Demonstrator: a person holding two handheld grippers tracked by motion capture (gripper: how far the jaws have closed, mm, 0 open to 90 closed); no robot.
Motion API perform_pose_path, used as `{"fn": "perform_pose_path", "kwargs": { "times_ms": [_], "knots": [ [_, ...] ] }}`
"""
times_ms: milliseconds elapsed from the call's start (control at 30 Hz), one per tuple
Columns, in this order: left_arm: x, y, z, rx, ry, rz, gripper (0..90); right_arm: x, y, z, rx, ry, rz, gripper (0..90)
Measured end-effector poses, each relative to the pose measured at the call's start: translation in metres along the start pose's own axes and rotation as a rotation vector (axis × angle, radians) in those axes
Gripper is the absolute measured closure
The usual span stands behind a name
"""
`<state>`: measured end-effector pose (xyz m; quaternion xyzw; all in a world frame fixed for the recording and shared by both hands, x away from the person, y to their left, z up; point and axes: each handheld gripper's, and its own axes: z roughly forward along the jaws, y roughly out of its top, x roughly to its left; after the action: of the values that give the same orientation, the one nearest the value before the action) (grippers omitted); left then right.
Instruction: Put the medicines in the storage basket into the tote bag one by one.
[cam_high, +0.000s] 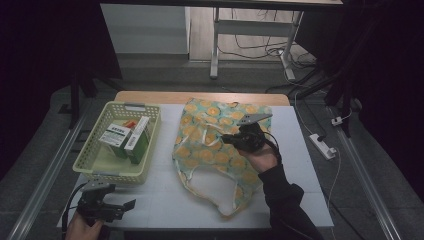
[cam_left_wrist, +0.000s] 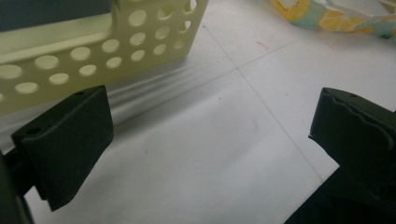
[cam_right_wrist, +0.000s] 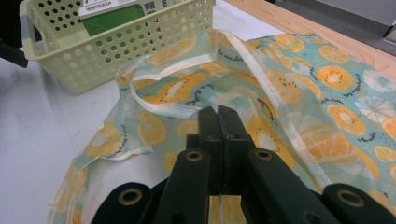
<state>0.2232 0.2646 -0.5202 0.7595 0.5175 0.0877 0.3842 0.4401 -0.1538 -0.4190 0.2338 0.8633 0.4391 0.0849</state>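
A teal bag printed with orange slices (cam_high: 207, 152) lies flat in the middle of the white table. My right gripper (cam_high: 226, 139) rests on its upper half, pointing left. In the right gripper view the jaws (cam_right_wrist: 218, 115) are pressed together at the end of the bag's white handle strip (cam_right_wrist: 159, 103), which looks pinched between them. My left gripper (cam_high: 131, 205) hovers at the table's near left corner. Its jaws (cam_left_wrist: 210, 135) stand wide apart over bare table with nothing between them.
A pale yellow perforated basket (cam_high: 87, 161) sits at the left and holds green-and-white boxes (cam_high: 125, 137). Its corner (cam_left_wrist: 93, 51) is just beyond my left jaws. A bare wooden strip (cam_high: 150, 96) runs along the far table edge. Cables and a power strip (cam_high: 322, 145) lie on the floor to the right.
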Motion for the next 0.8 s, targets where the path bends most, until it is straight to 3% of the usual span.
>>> {"fn": "perform_pose_path", "kwargs": {
  "times_ms": [533, 800],
  "knots": [
    [-0.004, 0.006, -0.013, -0.028, 0.032, 0.043, 0.0, -0.002, -0.002, -0.001, 0.0, -0.001, -0.003, 89.7],
    [-0.001, 0.013, -0.026, -0.057, 0.001, 0.036, 0.0, -0.001, -0.004, 0.002, 0.01, 0.0, -0.002, 89.7]
  ]
}}
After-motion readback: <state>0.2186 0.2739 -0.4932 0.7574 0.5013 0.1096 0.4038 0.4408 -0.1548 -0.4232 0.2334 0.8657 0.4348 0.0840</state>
